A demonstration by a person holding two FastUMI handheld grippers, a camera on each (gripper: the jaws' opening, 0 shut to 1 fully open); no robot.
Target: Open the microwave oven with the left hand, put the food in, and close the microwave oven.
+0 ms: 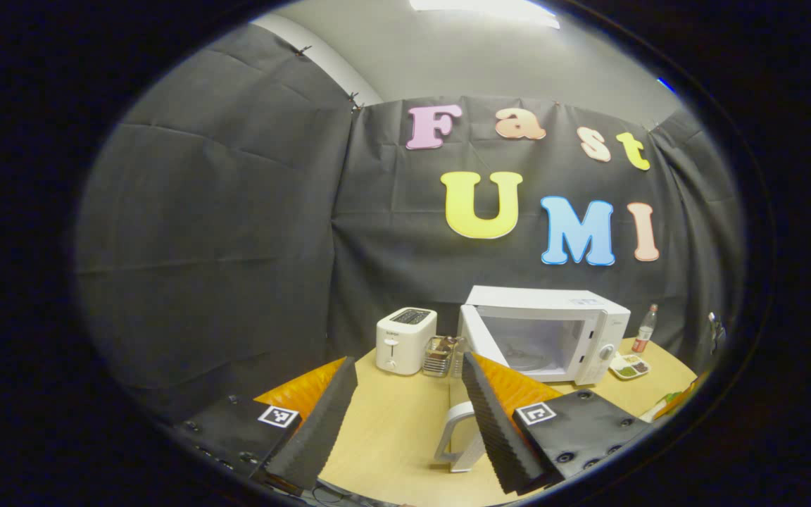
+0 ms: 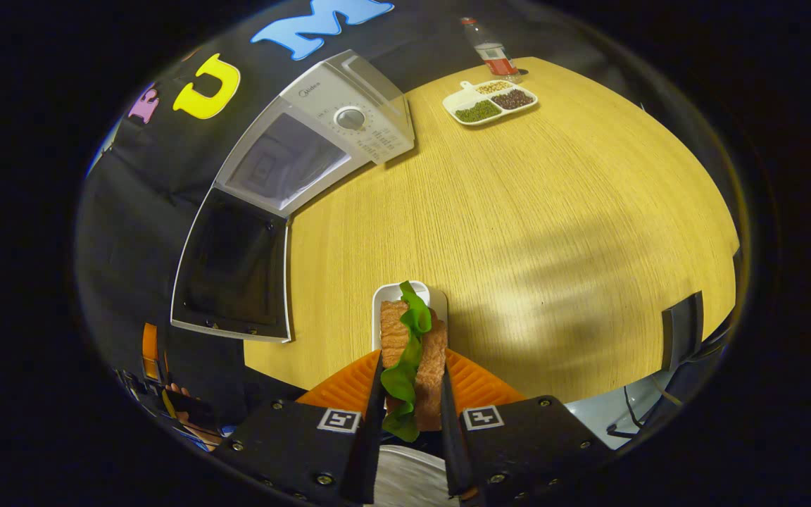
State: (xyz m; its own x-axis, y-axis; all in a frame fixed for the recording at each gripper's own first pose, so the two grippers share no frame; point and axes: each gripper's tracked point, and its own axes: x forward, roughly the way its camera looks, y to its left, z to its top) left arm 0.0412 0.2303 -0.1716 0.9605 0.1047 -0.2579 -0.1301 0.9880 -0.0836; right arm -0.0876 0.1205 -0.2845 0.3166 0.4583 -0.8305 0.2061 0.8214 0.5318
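Right gripper (image 2: 411, 394) clenched on the sandwich (image 2: 412, 352), held over its white dish (image 2: 384, 299) on the table (image 2: 553, 211); left gripper (image 1: 405, 415) released, holding nothing. Microwave (image 1: 553, 331) door (image 2: 233, 264) stands swung open. Risk: lettuce or a bread slice could slip from the squeeze in transit, or the sandwich could clip the door edge.

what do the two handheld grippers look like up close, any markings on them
The left gripper has two long fingers with ribbed, sawtooth inner faces, backed by ridged orange plastic webs. Each finger sits on a flat black block with screw heads and a small square black-and-white tag. The right gripper has the same build: orange ribbed webs, black bolted blocks, and one square tag on each side.
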